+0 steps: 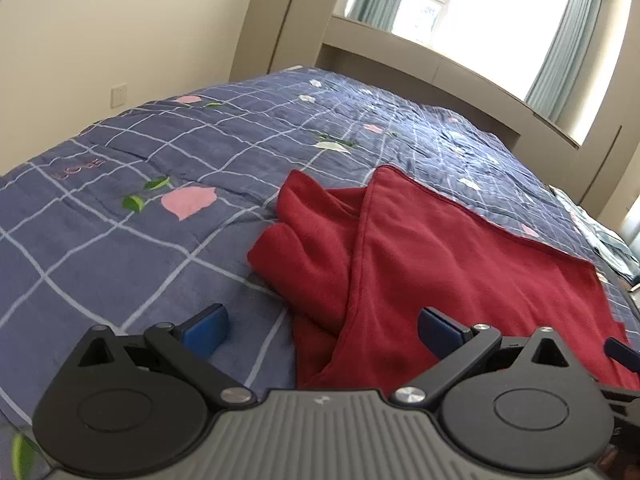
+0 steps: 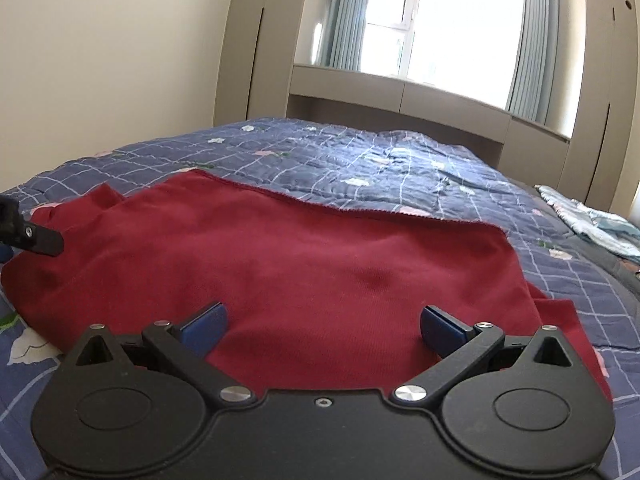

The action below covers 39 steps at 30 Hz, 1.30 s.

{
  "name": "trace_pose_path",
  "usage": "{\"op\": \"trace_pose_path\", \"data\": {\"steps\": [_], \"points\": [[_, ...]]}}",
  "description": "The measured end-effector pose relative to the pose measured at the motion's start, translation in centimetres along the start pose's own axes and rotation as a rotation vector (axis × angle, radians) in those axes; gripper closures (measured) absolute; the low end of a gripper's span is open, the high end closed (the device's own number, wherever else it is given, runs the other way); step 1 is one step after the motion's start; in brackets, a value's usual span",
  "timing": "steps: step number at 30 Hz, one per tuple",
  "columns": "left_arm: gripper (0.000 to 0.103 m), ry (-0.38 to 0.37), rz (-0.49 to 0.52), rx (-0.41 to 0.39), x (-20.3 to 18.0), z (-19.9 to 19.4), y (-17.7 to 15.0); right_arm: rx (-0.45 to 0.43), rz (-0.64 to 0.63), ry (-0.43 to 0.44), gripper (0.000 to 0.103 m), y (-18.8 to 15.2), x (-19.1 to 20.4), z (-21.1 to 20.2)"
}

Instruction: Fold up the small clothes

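A red garment [image 2: 280, 248] lies spread on the bed's blue checked quilt [image 1: 120, 248], one side bunched into folds at its left. The left tongs [image 1: 322, 330] gape wide over the garment's near left edge, holding nothing. The right tongs [image 2: 324, 328] stand wide and empty over its near middle; pale clothes [image 2: 592, 224] lie far right.

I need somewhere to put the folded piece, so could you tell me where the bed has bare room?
Free: the quilt left of the red garment, and the stretch beyond its far hem toward the window. Crowded: the right edge, by the pale blue clothes.
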<state>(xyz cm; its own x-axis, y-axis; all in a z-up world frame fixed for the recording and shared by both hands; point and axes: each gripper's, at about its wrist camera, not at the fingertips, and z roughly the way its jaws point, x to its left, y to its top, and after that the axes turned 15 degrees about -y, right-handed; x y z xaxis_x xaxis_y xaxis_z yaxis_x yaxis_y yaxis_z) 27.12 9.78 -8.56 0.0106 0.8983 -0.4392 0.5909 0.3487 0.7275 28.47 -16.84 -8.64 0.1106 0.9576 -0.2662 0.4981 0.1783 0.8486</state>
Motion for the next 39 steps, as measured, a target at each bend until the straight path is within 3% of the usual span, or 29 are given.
{"op": "trace_pose_path", "data": {"steps": [3, 5, 18, 39], "points": [[0.000, 0.036, 0.066, -0.051, -0.8, 0.3, -1.5, -0.003, -0.004, -0.003, 0.001, -0.2, 0.1, 0.1], [0.000, 0.063, 0.099, -0.042, -1.3, 0.6, -1.7, -0.008, -0.009, -0.008, 0.001, -0.2, 0.3, 0.0], [0.000, 0.077, 0.116, -0.032, -1.7, 0.8, -1.8, -0.037, -0.057, -0.048, 0.001, -0.4, 1.2, -0.3], [0.000, 0.083, 0.123, -0.030, -1.9, 0.8, -1.8, -0.010, -0.015, -0.008, 0.001, -0.4, 0.4, 0.0]]}}
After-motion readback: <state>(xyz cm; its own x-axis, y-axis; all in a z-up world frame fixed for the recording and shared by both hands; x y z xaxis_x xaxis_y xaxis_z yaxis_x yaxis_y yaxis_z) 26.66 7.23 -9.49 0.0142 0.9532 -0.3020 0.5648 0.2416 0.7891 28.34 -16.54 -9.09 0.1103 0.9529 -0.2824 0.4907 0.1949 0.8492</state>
